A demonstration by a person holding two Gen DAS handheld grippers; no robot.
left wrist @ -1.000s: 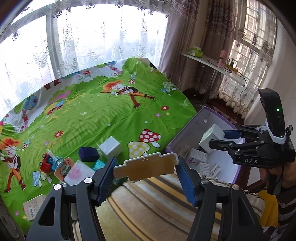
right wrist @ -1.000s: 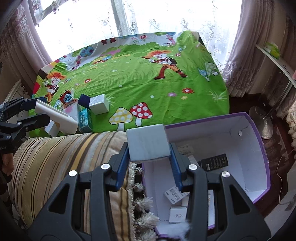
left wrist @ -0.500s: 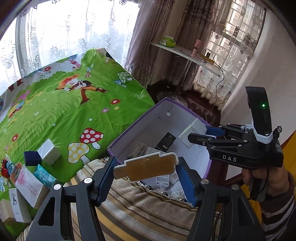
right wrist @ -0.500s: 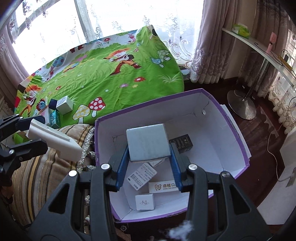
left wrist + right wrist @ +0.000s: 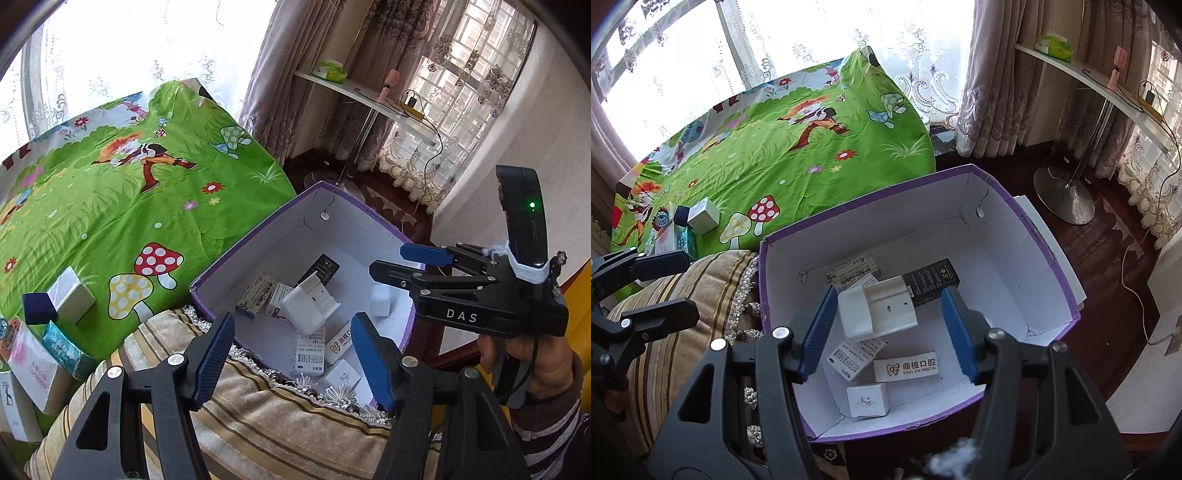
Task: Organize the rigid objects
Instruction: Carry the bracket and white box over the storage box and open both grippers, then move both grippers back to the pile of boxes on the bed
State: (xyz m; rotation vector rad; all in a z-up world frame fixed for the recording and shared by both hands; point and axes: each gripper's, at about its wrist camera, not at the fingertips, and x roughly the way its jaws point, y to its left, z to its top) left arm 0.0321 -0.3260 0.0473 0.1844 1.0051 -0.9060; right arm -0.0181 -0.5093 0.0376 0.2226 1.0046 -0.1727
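Here, both handheld grippers hang over an open purple cardboard box with a white inside (image 5: 1015,206), which stands beside a striped beige cushion with a fringed edge (image 5: 280,417). The left gripper (image 5: 295,354) holds its blue pads apart with nothing between them, aimed down at the near wall of the box. The right gripper (image 5: 890,328) is opening its jaws; a white ribbed plastic box (image 5: 877,310) lies between its pads in the right wrist view, but neither pad presses on it, and it rests tilted on the packages below. In the left wrist view the right gripper (image 5: 402,262) juts in from the right, gripped by a hand (image 5: 532,362) in a striped sleeve, with a small white cube (image 5: 380,300) seen just under its fingers, inside the box.

Several small cartons lie on the box floor: a flat black carton (image 5: 932,280), a white carton printed with a dental logo (image 5: 907,367), and a small white square carton (image 5: 868,398) nearest the front wall.

On the green cartoon-printed cloth (image 5: 110,206) to the left, a silver-white cube (image 5: 70,295), a dark blue cube (image 5: 38,308) and a teal carton (image 5: 64,349) sit close together, well apart from the purple box.
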